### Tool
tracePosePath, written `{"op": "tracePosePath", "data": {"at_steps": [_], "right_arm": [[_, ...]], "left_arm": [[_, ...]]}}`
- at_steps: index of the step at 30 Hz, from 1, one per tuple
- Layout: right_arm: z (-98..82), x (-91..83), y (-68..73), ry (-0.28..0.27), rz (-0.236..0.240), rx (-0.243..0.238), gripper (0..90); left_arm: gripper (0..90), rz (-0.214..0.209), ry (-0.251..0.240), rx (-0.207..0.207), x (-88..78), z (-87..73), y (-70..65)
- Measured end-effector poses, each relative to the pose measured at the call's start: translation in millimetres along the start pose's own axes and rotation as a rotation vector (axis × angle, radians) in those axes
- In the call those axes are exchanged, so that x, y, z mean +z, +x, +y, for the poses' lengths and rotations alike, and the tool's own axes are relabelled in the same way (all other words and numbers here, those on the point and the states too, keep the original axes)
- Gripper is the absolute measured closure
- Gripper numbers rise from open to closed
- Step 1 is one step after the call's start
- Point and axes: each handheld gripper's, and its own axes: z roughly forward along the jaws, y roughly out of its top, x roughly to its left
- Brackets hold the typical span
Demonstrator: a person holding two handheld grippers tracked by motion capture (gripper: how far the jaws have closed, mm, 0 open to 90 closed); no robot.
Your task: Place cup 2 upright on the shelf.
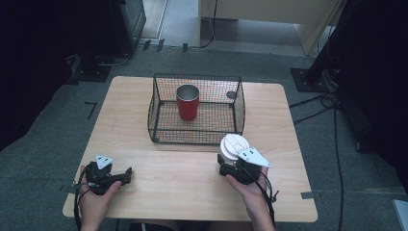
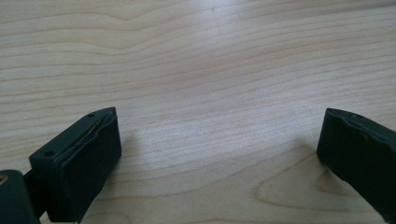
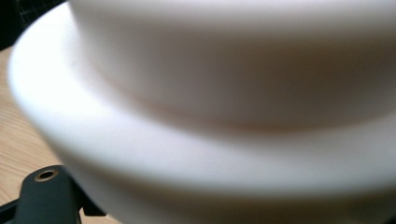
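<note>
A white round lid (image 1: 234,146) hangs just above the wooden table (image 1: 183,187), in front of the wire basket's near right corner. My right gripper (image 1: 226,162) comes at it from the near side and is shut on its edge. The lid (image 3: 210,116) looms very close and blurred in the right gripper view. Inside the black wire basket (image 1: 158,103) a red cup (image 1: 187,102) with a metal rim stands upright. Near the table's front left corner rests my left gripper (image 1: 128,173), its jaws wide apart over bare wood (image 2: 219,135), nothing between them.
The basket takes up the middle back of the table. Bare wood lies between the two grippers along the front edge. Off the table there is grey carpet with cables and black stand bases at the right and back left.
</note>
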Motion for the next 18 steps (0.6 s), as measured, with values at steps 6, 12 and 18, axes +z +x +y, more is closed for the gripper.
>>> {"op": "tracePosePath", "data": {"at_steps": [6,12,18], "right_arm": [[1.6,-1.6,4.6,-0.040,-0.003,-0.001,16.6],[5.6,-5.4,7.0,-0.071,0.000,0.019,16.6],[9.9,-11.6,9.1,-0.101,0.007,0.005,16.6]], "left_arm": [[0.5,-0.004,0.001,0.003,0.1,0.1,-0.1],[0.5,-0.005,0.001,0.003,0.1,0.1,-0.2],[0.5,-0.005,0.001,0.004,0.1,0.1,-0.1]]}}
